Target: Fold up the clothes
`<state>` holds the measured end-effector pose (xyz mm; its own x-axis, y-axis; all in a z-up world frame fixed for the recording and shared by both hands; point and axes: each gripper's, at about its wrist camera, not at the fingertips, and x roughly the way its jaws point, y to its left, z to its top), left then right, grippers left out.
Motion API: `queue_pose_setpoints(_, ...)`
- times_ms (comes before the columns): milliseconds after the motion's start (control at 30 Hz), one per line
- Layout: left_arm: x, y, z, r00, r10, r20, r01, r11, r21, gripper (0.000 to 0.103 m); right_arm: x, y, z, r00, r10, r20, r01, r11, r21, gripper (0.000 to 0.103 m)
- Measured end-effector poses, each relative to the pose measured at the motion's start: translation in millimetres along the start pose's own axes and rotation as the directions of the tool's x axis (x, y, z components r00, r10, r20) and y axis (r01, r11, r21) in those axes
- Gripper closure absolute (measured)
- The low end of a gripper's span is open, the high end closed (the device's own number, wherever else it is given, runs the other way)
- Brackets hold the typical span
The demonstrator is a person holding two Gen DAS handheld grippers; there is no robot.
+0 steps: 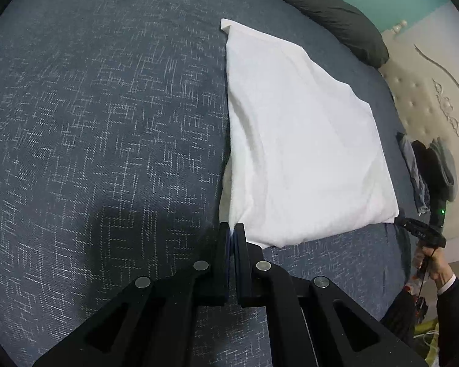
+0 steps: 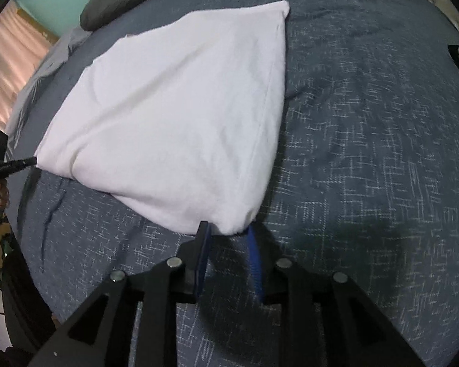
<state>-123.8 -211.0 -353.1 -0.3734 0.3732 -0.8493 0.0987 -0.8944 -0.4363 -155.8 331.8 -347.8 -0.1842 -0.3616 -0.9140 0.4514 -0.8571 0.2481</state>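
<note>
Pillow point(image 1: 330, 9) and clothes pile point(image 1: 428, 168) beyond garment point(image 1: 300, 140)

We find both views dim and evenly lit. Soft tool shadows fall on the bed point(image 1: 107, 122) near its close edge. Fisheye bending darkens the corners; the right wrist view shows slight motion blur.

Black gripper point(image 2: 228, 227) linkages with silver rivets, blue pads; dark sleeve point(image 1: 456, 302), white cuff.
</note>
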Motion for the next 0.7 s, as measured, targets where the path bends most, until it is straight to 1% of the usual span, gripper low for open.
queue_pose_setpoints(33, 1, -2, 4, 1.000, 0.002, 0.002, -0.002, 1.000, 0.001, 0.101, 1, 2, 1, 1.000, -0.008, -0.009, 0.008, 1.000, -0.009, 0.089)
queue_pose_setpoints(67, 1, -4, 6, 1.000, 0.003, 0.004, -0.003, 1.000, 0.003, 0.101, 0, 5, 2, 1.000, -0.022, -0.020, 0.021, 0.999, -0.030, 0.094)
queue_pose_setpoints(133, 0, -8, 9, 1.000, 0.009, 0.012, -0.009, 1.000, 0.005, 0.101, -1, 11, 3, 0.998, -0.049, -0.037, 0.047, 0.997, -0.069, 0.098)
queue_pose_setpoints(233, -3, -12, 12, 1.000, 0.020, 0.020, -0.020, 1.000, 0.006, 0.101, -19, 16, 9, 0.994, -0.105, -0.019, 0.102, 0.988, -0.119, 0.100)
queue_pose_setpoints(333, -5, -11, 9, 0.999, 0.039, 0.014, -0.040, 0.999, 0.016, 0.101, -45, 22, 20, 0.986, -0.166, 0.006, 0.164, 0.968, -0.192, 0.101)
queue_pose_setpoints(400, -5, -7, 8, 0.999, 0.039, 0.014, -0.039, 0.999, 0.000, 0.101, -57, 25, 24, 0.980, -0.199, 0.019, 0.197, 0.951, -0.236, 0.101)
queue_pose_setpoints(467, 0, -4, 7, 0.999, 0.041, 0.009, -0.041, 0.999, -0.011, 0.101, -56, 23, 25, 0.978, -0.210, 0.008, 0.205, 0.945, -0.255, 0.101)
queue_pose_setpoints(533, 6, -3, 5, 0.999, 0.047, -0.003, -0.047, 0.999, -0.014, 0.101, -50, 19, 19, 0.979, -0.205, -0.018, 0.193, 0.944, -0.267, 0.101)
queue_pose_setpoints(700, 16, -3, -1, 0.998, 0.048, -0.028, -0.048, 0.999, -0.007, 0.101, -31, 5, 7, 0.985, -0.163, -0.060, 0.143, 0.959, -0.246, 0.101)
